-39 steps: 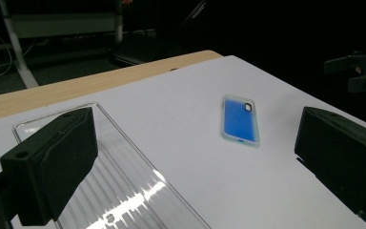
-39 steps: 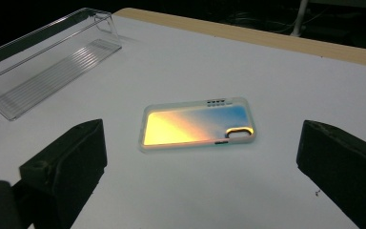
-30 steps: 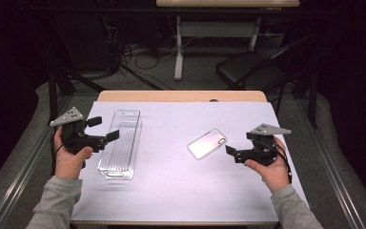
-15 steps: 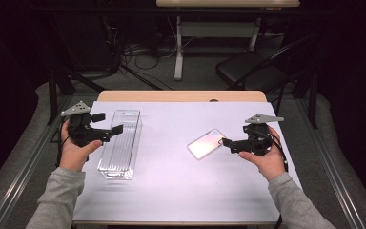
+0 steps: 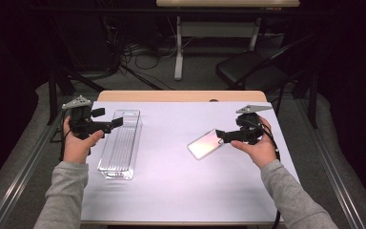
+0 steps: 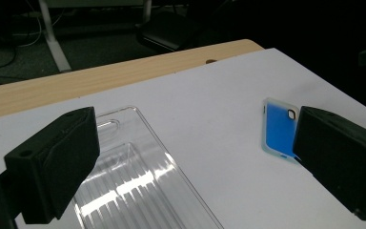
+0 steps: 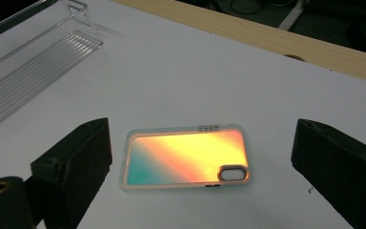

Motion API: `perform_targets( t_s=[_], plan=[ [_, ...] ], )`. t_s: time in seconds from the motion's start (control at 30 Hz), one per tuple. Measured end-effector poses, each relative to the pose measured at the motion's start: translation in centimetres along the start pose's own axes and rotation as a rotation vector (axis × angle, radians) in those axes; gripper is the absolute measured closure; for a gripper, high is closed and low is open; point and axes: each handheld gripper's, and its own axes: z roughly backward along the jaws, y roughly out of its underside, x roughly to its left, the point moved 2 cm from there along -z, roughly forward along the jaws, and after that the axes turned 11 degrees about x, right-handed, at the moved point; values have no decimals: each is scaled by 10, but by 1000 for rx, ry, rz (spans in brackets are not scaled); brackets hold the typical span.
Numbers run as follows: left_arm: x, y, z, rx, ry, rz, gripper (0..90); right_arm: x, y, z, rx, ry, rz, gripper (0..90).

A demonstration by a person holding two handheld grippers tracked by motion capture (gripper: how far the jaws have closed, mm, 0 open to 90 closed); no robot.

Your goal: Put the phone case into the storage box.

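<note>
On the white table (image 5: 181,191), a flat iridescent phone case (image 7: 183,157) lies between the right gripper's (image 5: 220,135) wide-open, empty jaws. Over a clear ribbed plastic tray (image 5: 119,145), the left gripper (image 5: 116,123) hovers, equally wide and empty.

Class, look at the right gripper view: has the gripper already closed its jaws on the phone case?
No: the right gripper stands wide open, and the phone case lies flat on the table between its jaws, untouched.

Phone case (image 6: 279,129): near corner hidden behind one jaw of the left tongs (image 6: 190,167) in the left gripper view. Clear tray (image 7: 33,62): cut off by the right gripper view's left edge. Case material: cannot tell.
</note>
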Motion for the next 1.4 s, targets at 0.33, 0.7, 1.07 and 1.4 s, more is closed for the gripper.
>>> perform_targets(
  t_s=[0.33, 0.7, 1.07, 1.4],
  plan=[
    [5, 1, -4, 2, -15, 1, 21, -7, -10, -17, 44, 18, -1, 66],
    [5, 5, -10, 30, -51, -22, 21, -13, -13, -38, 95, 18, -27, 116],
    [12, 11, -7, 28, -47, -4, 21, -20, -12, -54, 139, 32, -33, 144],
    [11, 11, -4, 18, -43, -8, 29, -26, -10, -72, 187, 35, -41, 158]
  ],
)
